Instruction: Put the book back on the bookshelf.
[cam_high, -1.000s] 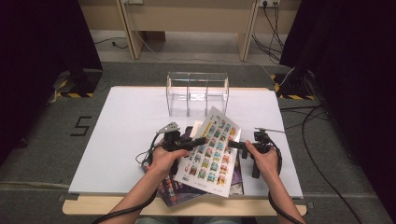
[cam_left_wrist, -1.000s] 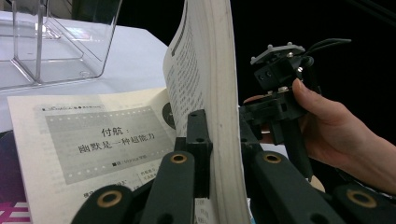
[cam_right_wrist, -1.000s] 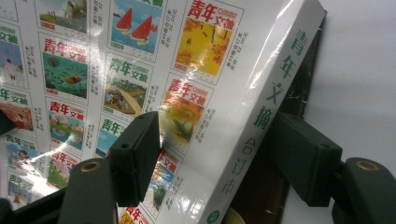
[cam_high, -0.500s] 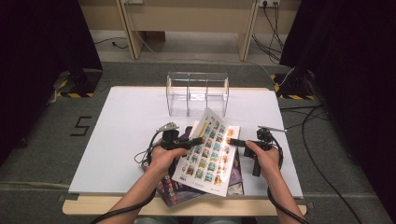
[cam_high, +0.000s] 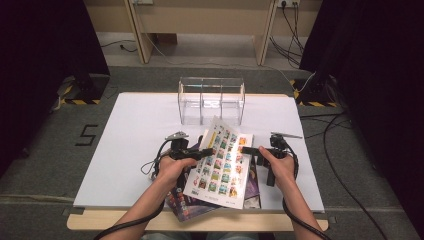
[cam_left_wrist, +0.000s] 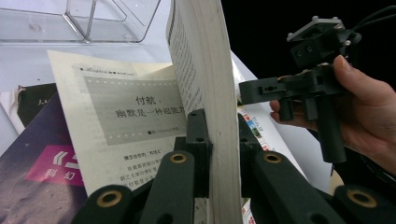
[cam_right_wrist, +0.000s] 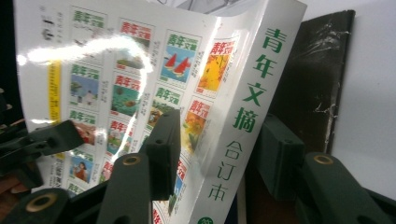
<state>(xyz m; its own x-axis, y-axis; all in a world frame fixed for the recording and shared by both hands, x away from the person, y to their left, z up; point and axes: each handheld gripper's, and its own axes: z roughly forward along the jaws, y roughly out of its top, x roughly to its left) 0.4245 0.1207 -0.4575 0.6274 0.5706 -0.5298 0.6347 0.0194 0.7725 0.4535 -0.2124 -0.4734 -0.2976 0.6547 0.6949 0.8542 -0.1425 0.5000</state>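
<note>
Black jaws of our left gripper (cam_high: 206, 151) clamp the thick book (cam_high: 221, 162) by its page edge — it tilts above the magazines (cam_high: 186, 202) on the white table (cam_high: 125, 135). Our right gripper (cam_high: 248, 150) straddles the spine, jaws just opening — pads off it.

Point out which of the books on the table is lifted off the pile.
The white book with small colourful cover pictures, clamped in the left tool; the dark books lie flat beneath it.

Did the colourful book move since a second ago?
Yes. The colourful book has tipped a little more upright: its top corner stands slightly nearer the clear organizer than before, while the left claw keeps it pinched.
</note>
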